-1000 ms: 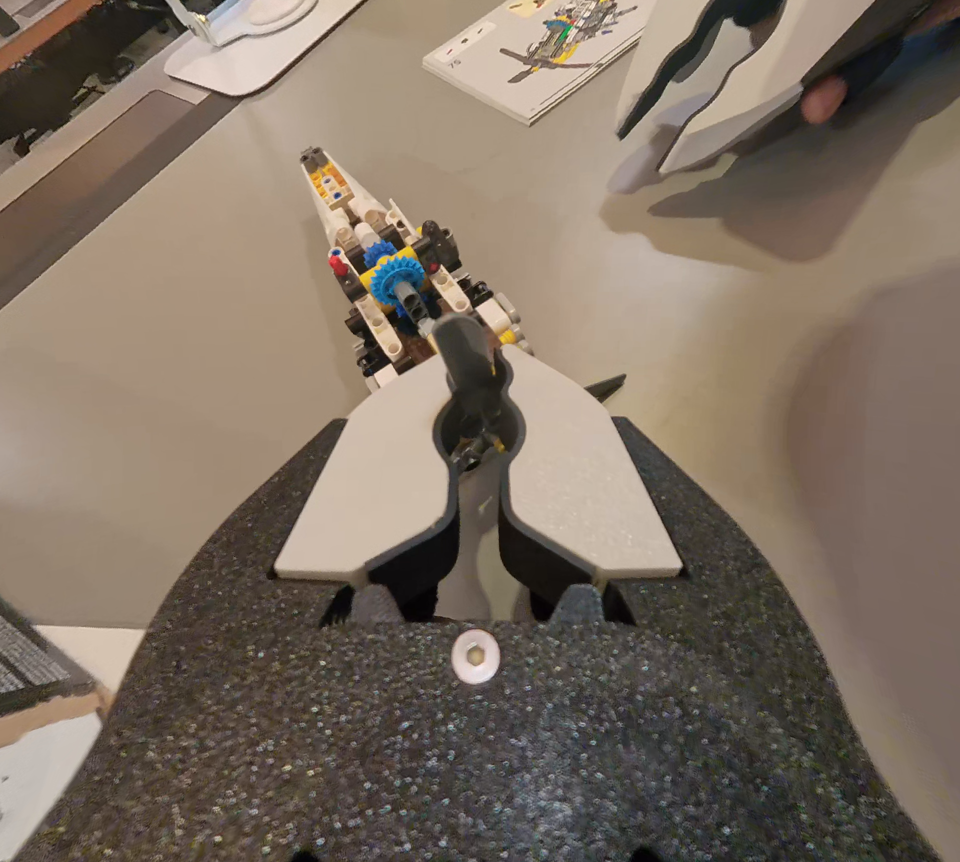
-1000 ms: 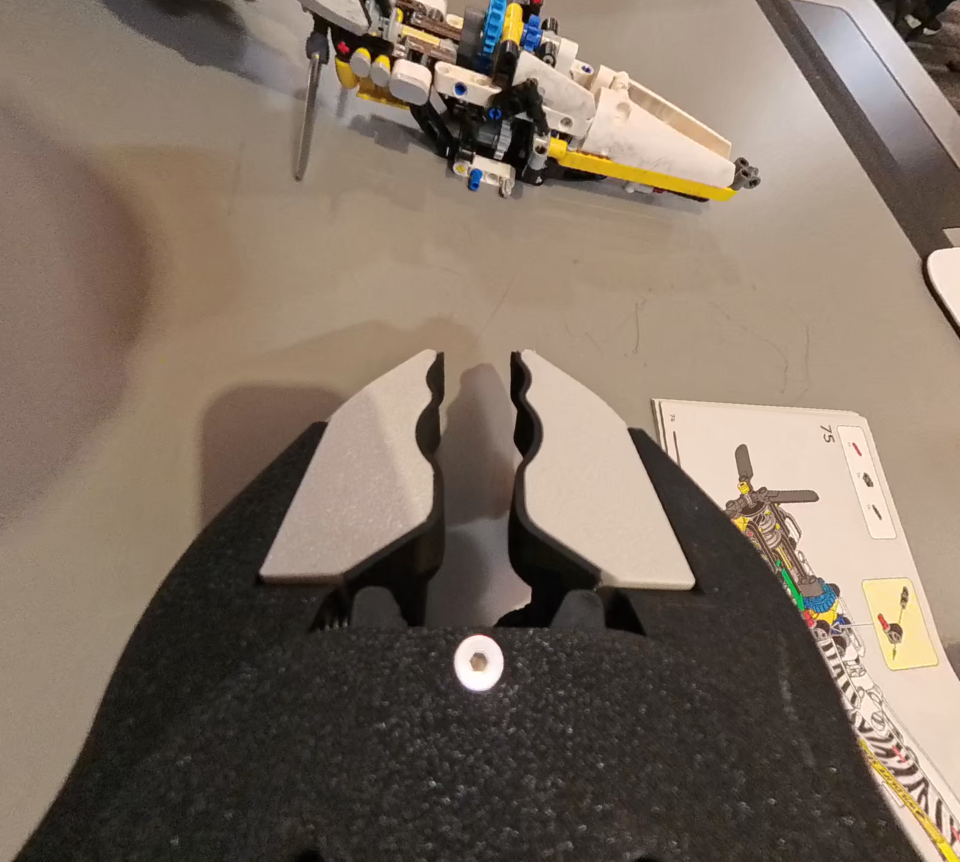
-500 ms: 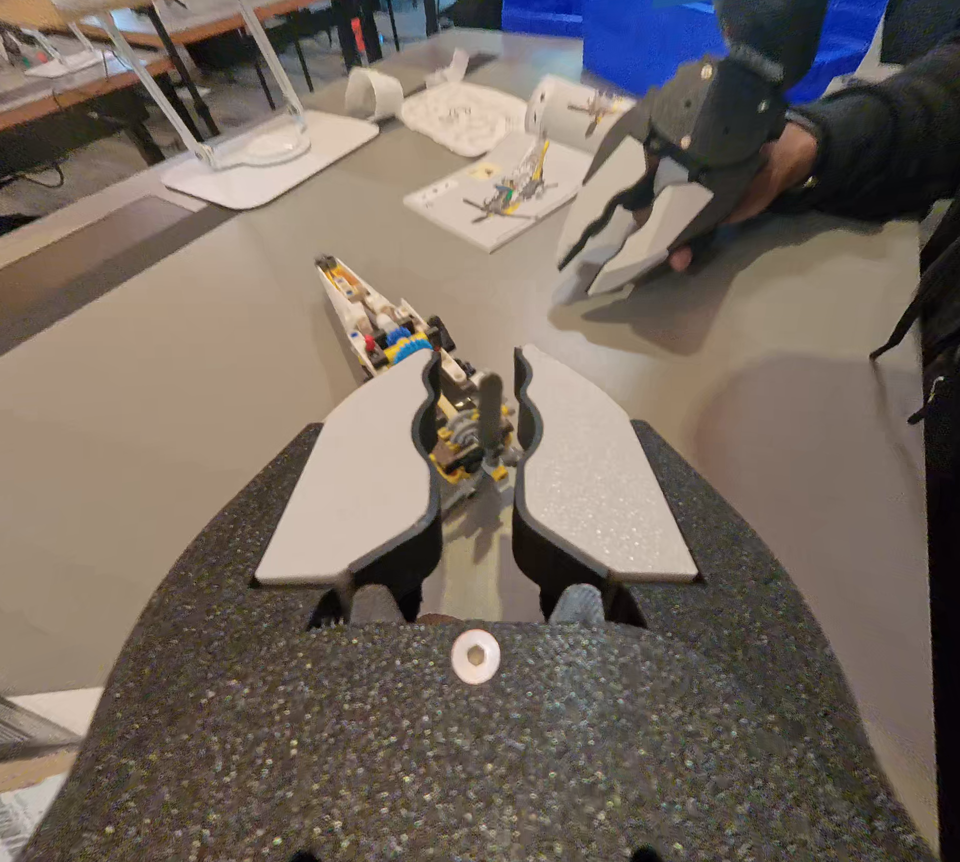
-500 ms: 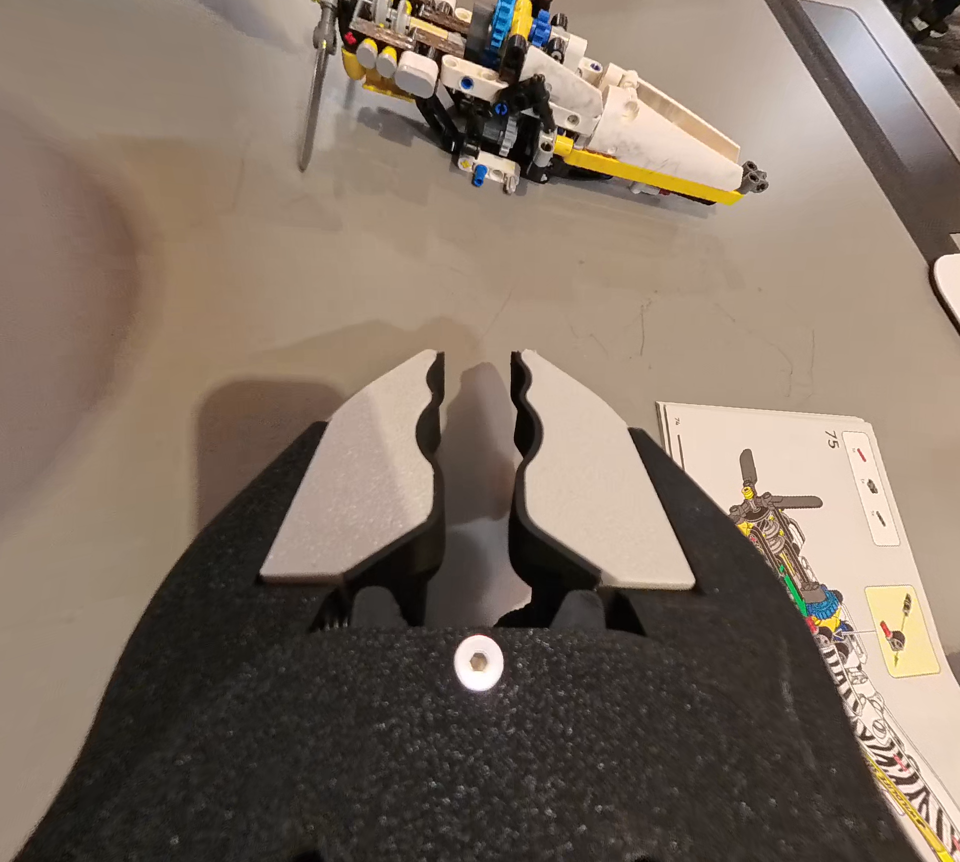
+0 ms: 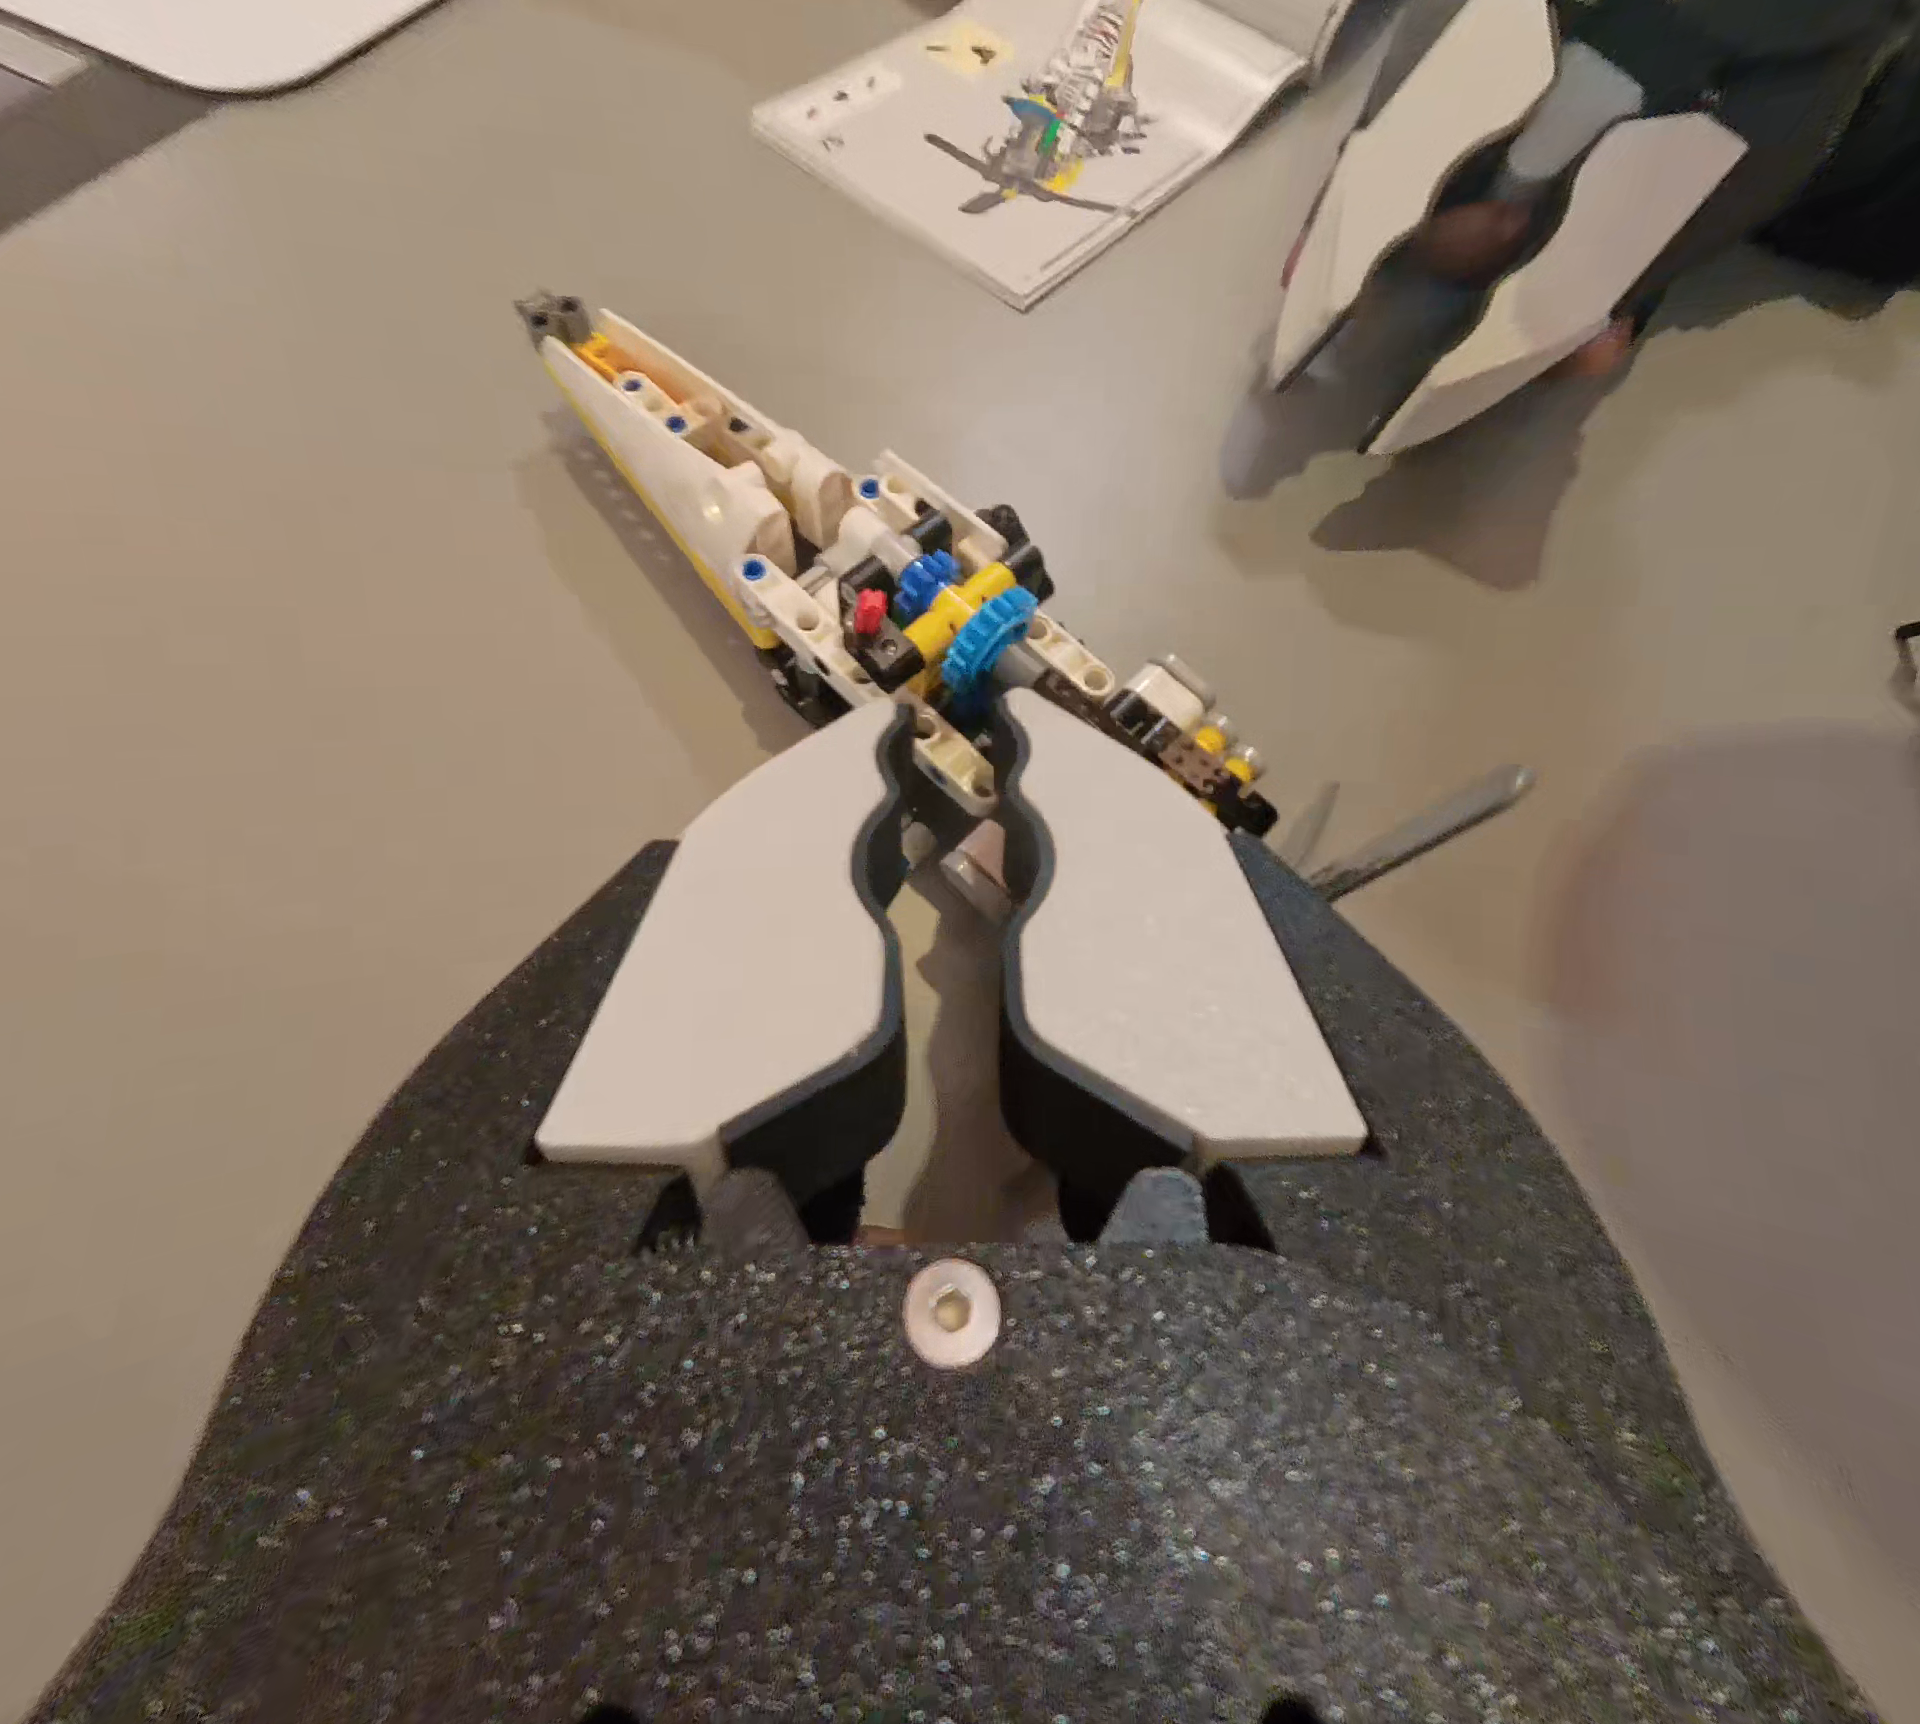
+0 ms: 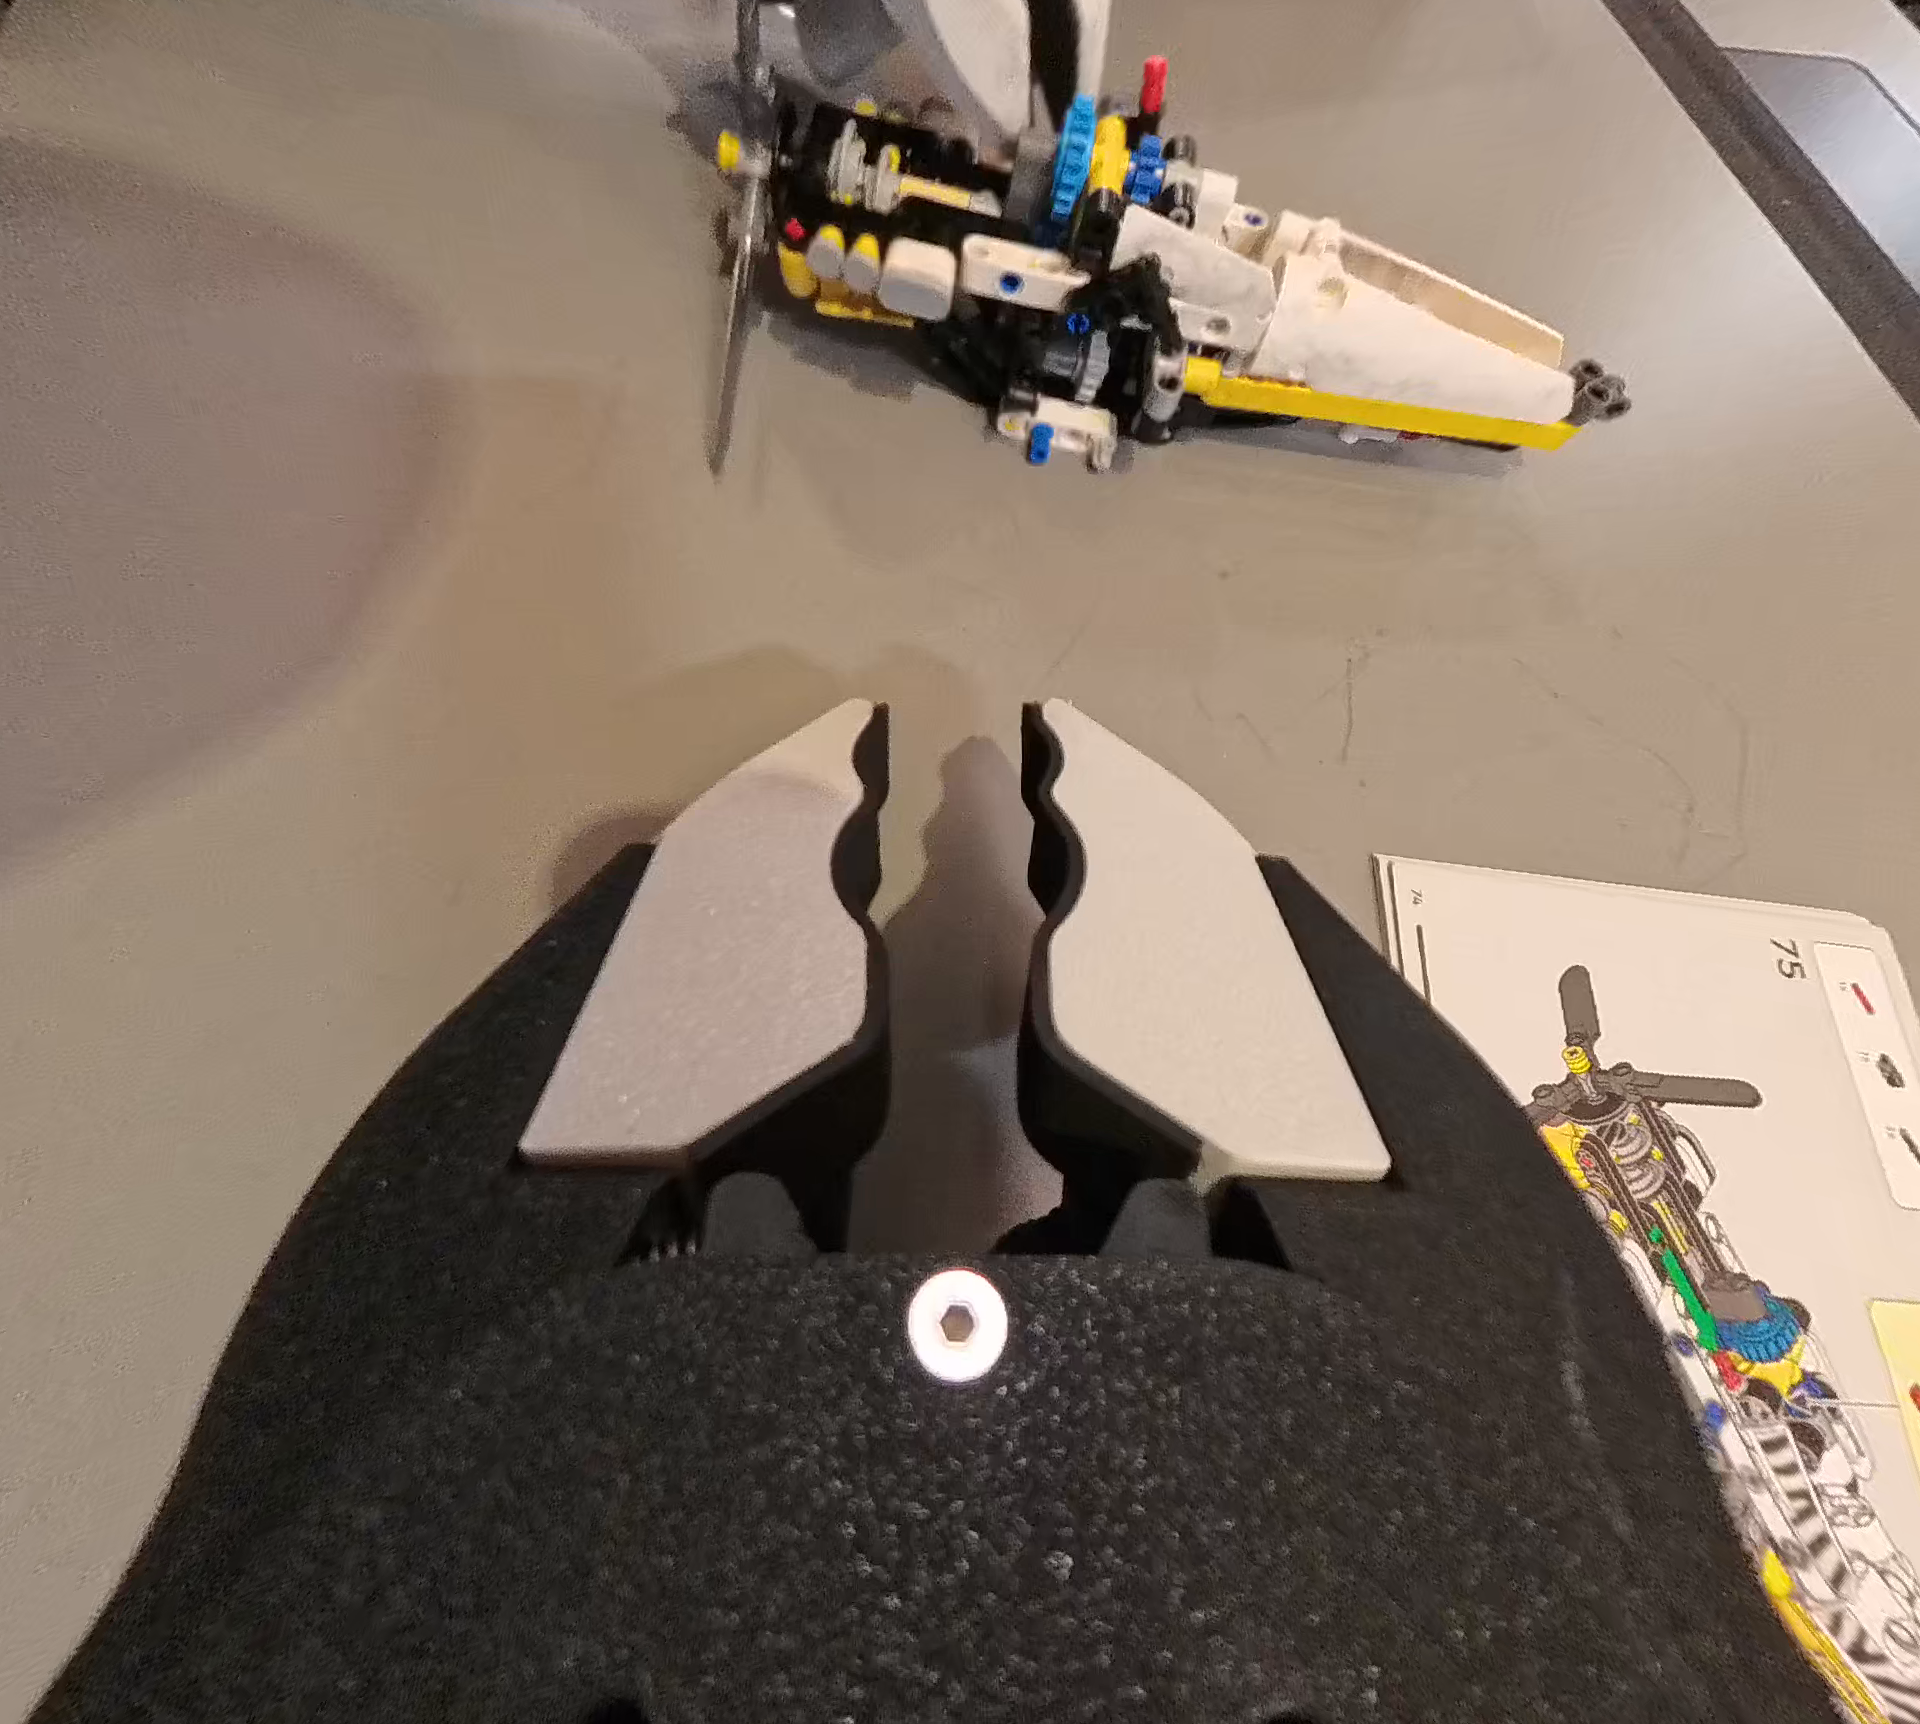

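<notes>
Dropping back onto the brick-built model plane (image 5: 831, 573), the left hand-held gripper (image 5: 951, 739) pinches a white beam at its middle; beside it on the counter (image 6: 1247, 614), the right hand-held gripper (image 6: 956, 718) hovers spread, bare.

My right gripper (image 6: 956, 718) hovers over the grey table (image 6: 416, 583), its 2 fingers apart with nothing between them. At 12 o'clock lies the brick-built aircraft model (image 6: 1143, 272), the left gripper (image 6: 1029, 105) down on its top beside the propeller (image 6: 743, 220). An open instruction booklet (image 6: 1662, 1103) sits at 4 o'clock.
</notes>
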Action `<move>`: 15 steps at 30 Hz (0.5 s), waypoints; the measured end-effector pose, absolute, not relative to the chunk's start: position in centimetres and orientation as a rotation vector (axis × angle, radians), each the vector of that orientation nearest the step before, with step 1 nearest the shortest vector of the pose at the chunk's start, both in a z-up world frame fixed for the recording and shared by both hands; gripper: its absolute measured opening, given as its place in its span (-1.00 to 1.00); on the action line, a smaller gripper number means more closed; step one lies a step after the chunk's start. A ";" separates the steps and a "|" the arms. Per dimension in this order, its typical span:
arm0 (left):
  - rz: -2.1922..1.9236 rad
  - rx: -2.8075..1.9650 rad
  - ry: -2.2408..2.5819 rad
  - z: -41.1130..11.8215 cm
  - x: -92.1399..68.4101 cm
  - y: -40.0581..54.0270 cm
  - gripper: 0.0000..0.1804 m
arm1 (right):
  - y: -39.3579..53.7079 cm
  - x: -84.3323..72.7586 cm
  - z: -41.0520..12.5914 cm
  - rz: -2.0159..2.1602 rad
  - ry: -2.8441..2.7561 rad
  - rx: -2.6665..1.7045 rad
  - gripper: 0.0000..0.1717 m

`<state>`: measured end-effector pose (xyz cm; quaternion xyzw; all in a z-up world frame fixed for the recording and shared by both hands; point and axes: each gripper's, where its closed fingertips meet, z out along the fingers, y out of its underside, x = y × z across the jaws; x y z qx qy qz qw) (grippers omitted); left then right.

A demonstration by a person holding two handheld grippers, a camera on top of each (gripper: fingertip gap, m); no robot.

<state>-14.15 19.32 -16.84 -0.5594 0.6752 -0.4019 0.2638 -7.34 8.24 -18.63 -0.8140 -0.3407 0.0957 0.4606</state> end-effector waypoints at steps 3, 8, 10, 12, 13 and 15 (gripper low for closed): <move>-1.148 -1.488 1.879 -17.0 -13.7 16.8 -0.83 | 8.5 -7.3 -18.1 0.268 -0.826 -1.988 -0.72; -1.087 -1.400 1.968 -16.9 -13.3 14.6 -0.74 | 9.3 -7.0 -16.0 0.279 -0.823 -1.915 -0.72; -1.081 -1.368 1.911 -15.9 -13.3 15.8 -0.74 | 9.6 -7.4 -15.3 0.312 -0.830 -1.890 -0.71; -1.127 -1.388 1.804 -14.8 -12.8 17.5 -0.75 | 10.3 -7.8 -15.0 0.320 -0.856 -1.865 -0.70; -1.143 -1.396 1.770 -14.6 -12.4 18.3 -0.75 | 10.9 -8.0 -14.9 0.312 -0.876 -1.852 -0.70; -1.153 -1.374 1.791 -14.9 -11.8 18.8 -0.75 | 12.3 -8.5 -14.7 0.319 -0.909 -1.839 -0.66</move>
